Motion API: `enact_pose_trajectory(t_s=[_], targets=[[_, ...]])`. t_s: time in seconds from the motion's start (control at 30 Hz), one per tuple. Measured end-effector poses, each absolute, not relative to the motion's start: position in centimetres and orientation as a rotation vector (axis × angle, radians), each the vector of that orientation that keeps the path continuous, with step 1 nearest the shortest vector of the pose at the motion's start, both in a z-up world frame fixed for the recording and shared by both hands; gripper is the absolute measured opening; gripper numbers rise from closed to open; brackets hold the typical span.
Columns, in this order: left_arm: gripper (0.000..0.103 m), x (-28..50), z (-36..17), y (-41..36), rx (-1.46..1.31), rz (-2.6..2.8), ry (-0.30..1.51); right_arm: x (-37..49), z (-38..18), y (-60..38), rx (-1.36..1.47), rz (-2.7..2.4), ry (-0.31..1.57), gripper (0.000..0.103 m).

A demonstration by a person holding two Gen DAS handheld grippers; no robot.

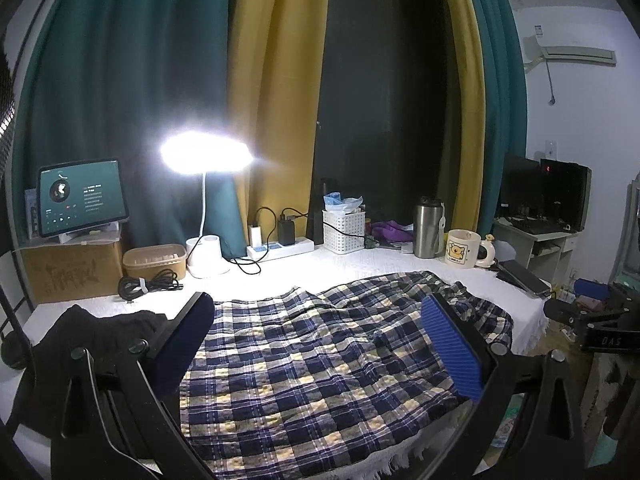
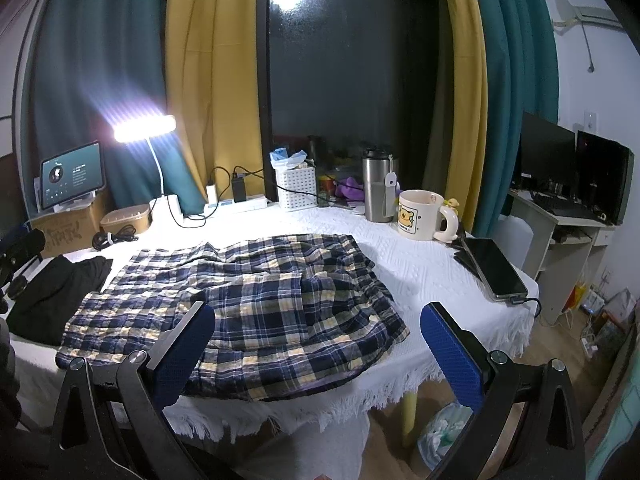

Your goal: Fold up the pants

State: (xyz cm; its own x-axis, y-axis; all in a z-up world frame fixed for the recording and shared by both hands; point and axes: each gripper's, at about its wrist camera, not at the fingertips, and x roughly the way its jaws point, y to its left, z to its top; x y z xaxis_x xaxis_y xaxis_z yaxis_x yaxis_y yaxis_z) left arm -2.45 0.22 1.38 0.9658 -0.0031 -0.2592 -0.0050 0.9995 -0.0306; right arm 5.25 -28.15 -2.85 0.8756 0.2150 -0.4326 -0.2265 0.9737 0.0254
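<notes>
right wrist view: i see both tongs, left (image 1: 316, 344) and right (image 2: 318, 344), spread and empty; plaid pants (image 2: 240, 312) overhang the bench (image 2: 432, 280) near edge, bare cloth to their right.

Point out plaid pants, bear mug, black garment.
plaid pants (image 2: 256, 300): right wrist view, middle of the fabric.
bear mug (image 2: 418, 216): right wrist view, front wall.
black garment (image 2: 52, 296): right wrist view, middle of the cloth.

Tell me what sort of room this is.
Probably a bedroom or dorm room used as a workspace: curtains behind a cloth-covered table, a wall air conditioner, and a computer desk with monitors.
</notes>
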Motion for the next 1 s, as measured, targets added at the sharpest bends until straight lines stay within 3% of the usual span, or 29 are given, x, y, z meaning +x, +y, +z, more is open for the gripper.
enact_pose_trajectory(t_s=[1.0], targets=[[0.102, -2.71, 1.25, 0.33, -0.029, 0.007, 0.263, 4.93, -2.73, -27.72, -0.045, 0.240, 0.454, 0.103]])
